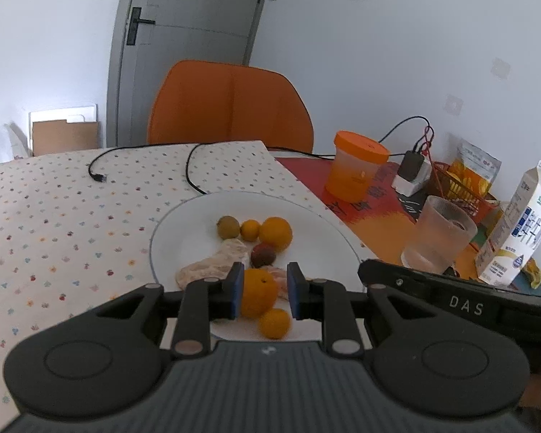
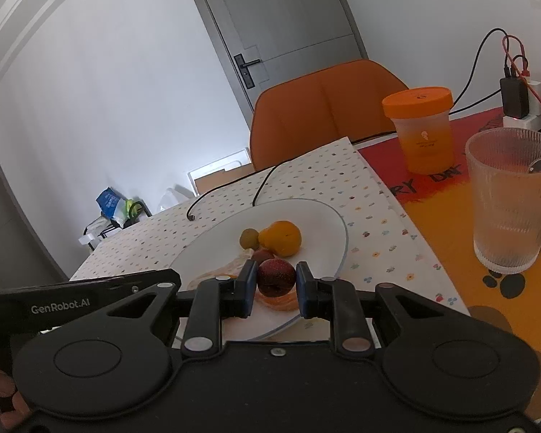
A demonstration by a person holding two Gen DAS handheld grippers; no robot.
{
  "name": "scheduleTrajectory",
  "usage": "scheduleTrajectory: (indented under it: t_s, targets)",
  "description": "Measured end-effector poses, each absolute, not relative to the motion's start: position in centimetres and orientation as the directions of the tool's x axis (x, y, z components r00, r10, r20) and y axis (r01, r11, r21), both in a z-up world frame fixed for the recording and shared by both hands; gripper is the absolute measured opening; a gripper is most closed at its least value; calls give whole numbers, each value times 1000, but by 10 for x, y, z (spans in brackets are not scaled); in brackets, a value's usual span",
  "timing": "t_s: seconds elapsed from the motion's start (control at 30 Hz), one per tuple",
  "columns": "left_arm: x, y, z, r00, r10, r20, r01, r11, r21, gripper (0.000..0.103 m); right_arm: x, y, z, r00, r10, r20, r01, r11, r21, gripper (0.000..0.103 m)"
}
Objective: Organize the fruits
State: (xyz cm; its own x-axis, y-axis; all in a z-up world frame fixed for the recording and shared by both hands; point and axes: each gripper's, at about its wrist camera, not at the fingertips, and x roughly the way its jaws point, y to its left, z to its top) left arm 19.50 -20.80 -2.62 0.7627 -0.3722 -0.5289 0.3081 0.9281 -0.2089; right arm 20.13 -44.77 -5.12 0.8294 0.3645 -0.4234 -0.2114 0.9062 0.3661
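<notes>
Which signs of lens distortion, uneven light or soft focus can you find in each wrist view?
Left wrist view: the door frame bows, corners vignette dark, the orange between the left gripper fingers looks slightly soft. Right wrist view: the door leans and the ceiling edge curves, a bright patch glows on the wall behind the table, the plum between the right gripper fingers is fairly sharp.

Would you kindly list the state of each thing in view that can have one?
Left gripper: open around an orange, the left pad touching.
Right gripper: shut on plum.
Plate: holding fruit and peel.
Jar: lid on.
Glass: upright.
Milk carton: upright, closed.
Door: shut.
</notes>
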Motion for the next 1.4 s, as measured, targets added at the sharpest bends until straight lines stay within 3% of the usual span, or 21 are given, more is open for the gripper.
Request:
scheduleTrajectory:
  t_s: [0.27, 0.5, 0.63, 0.83, 1.07, 1.4]
  targets:
    - [194, -190, -27, 775, -334, -537, 263, 942, -207, 31, 208, -451, -55, 827, 366, -428, -208, 905, 371, 21]
    - [186, -173, -26, 805, -274, -527, 208, 961, -182, 57, 212, -447, -54, 830, 365, -422, -209, 905, 372, 22]
    - [182, -164, -24, 820, -244, -518, 180, 969, -171, 71, 213, -442, -50, 839, 351, -415, -207, 913, 351, 34]
    - [174, -147, -24, 839, -211, -501, 145, 975, -168, 82, 205, -438, -48, 838, 340, -427, -204, 921, 332, 46]
    - [163, -121, -26, 838, -179, -515, 91, 977, -191, 87, 192, -425, -47, 823, 351, -448, -221, 922, 317, 53]
    - [141, -87, -26, 825, -169, -539, 53, 973, -224, 94, 176, -395, -42, 806, 372, -460, -254, 920, 297, 75]
